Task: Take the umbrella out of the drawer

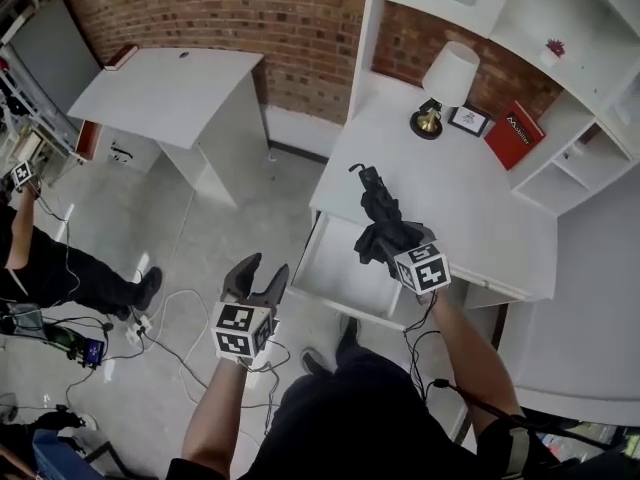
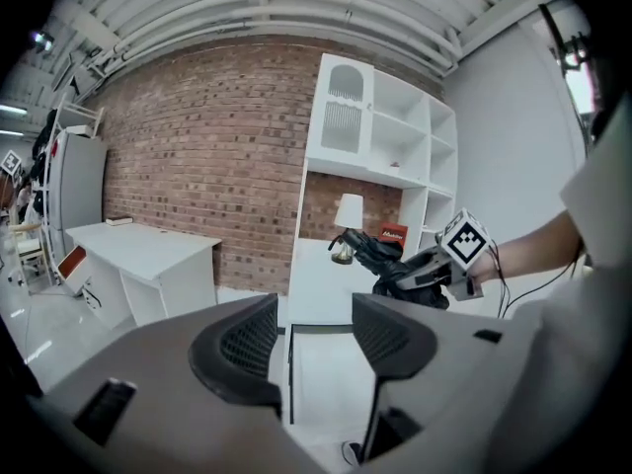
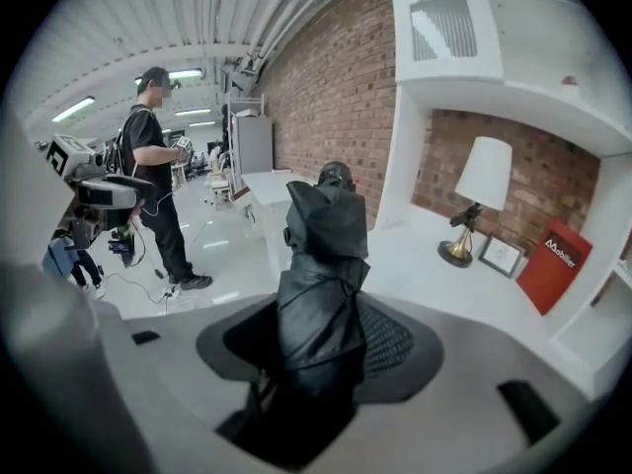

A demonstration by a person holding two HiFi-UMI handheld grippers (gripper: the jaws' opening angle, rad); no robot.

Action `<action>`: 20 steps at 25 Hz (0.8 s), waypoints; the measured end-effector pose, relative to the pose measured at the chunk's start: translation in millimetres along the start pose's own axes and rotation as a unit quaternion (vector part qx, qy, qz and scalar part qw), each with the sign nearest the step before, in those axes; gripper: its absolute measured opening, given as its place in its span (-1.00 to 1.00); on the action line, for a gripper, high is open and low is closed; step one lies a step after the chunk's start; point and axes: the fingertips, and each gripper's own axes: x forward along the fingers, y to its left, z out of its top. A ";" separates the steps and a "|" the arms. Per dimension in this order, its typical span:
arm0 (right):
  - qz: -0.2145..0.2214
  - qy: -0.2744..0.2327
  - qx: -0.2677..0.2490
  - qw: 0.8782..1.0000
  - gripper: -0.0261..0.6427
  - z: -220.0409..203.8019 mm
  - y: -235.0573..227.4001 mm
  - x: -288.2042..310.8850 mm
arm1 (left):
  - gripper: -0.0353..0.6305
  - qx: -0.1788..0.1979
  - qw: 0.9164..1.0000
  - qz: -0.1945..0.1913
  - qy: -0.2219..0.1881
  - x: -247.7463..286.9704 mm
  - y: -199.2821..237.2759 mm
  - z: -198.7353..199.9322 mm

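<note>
Though partly hidden, umbrella (image 3: 321, 250) in hand-held gripper (image 3: 321, 342)

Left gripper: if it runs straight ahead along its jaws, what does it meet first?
Probably the open drawer: the left gripper points at it with nothing nearer in view. Depth is unclear.

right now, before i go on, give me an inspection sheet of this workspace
surface: white desk, mostly bare
job's things: black umbrella folded, held up out of the drawer, which stands open
clutter: lamp, picture frame and red book at the desk's back
grippers: right gripper shut on the umbrella; left gripper open, empty, over the floor
cables: loose cables on the floor; one cable along the right arm
surroundings: brick wall, second white table, another person at left
</note>
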 end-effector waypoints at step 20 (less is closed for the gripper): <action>-0.031 0.058 0.042 0.997 -0.23 13.1 -176.8 79.5 | -0.20 0.045 0.999 -0.025 -0.016 97.4 -44.2 79.7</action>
